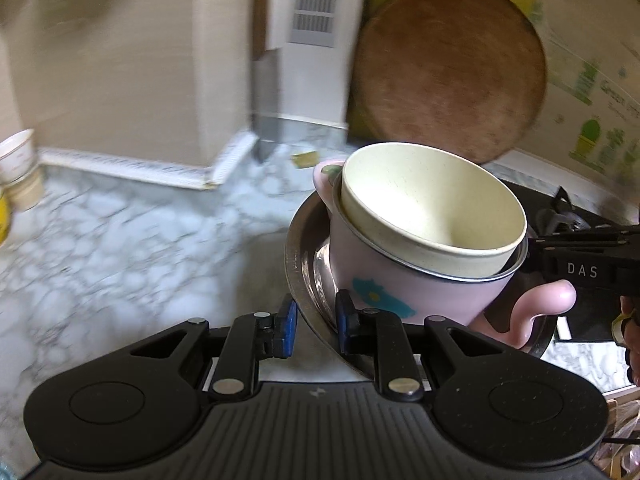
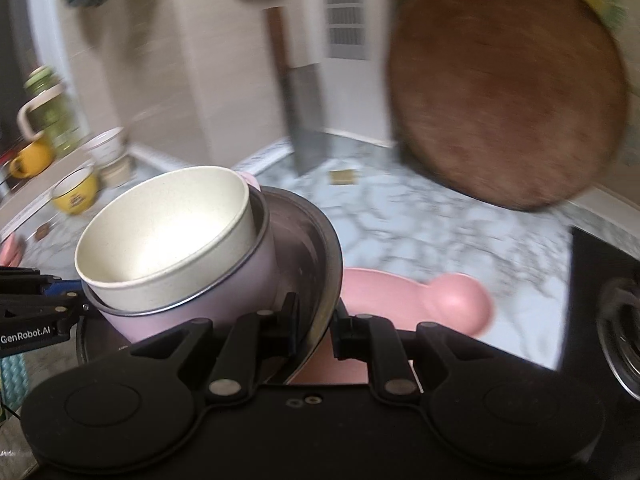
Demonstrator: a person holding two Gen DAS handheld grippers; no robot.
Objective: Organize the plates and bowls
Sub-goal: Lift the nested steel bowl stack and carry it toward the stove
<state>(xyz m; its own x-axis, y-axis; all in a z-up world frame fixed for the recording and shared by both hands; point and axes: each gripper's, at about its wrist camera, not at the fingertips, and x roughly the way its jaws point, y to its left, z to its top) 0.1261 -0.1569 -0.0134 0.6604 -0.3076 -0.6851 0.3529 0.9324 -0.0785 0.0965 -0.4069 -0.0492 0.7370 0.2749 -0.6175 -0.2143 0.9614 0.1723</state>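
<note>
A steel plate [image 1: 298, 256] carries a pink bowl [image 1: 424, 292] with ear-shaped handles, and a cream bowl [image 1: 432, 204] sits nested inside it. The stack is held tilted above the marble counter. My left gripper [image 1: 317, 326] is shut on the plate's near rim. In the right wrist view my right gripper [image 2: 314, 326] is shut on the opposite rim of the steel plate [image 2: 320, 240], with the pink bowl [image 2: 200, 316] and cream bowl [image 2: 168, 240] on it. A pink plate [image 2: 400, 292] with a rounded ear lies under it on the counter.
A round wooden board [image 1: 452, 72] leans on the back wall. A cleaver [image 1: 265, 92] stands against the wall corner. Yellow cups [image 2: 76, 192] and a white cup [image 2: 106, 148] sit at the left. A black stove [image 2: 600, 300] is at the right.
</note>
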